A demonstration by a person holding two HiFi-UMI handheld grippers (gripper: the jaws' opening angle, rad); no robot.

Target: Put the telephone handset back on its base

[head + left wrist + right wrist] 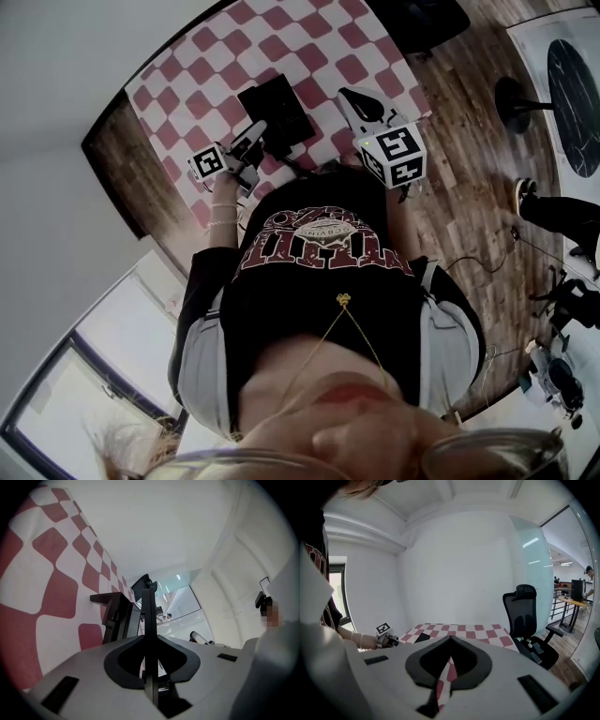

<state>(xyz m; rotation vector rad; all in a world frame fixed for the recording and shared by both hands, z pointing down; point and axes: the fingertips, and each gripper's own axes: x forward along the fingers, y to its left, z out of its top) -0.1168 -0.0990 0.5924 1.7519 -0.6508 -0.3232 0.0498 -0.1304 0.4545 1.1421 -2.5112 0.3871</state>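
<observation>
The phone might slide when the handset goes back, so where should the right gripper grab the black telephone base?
Probably its right-hand long edge, jaws low, coming from the right. The black rectangular telephone base lies flat on the red-and-white checked cloth; the left gripper crowds its left side, while the right gripper hangs apart off its right.

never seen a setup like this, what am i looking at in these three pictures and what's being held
No robot here: a person holds a clamp tool in each hand. The head view looks down their chest at a table with a red-and-white checked cloth and a black telephone base. The other two views come from cameras on each tool. The left tool pinches a thin dark piece, probably the handset edge-on. The right tool is slightly open and empty.
</observation>
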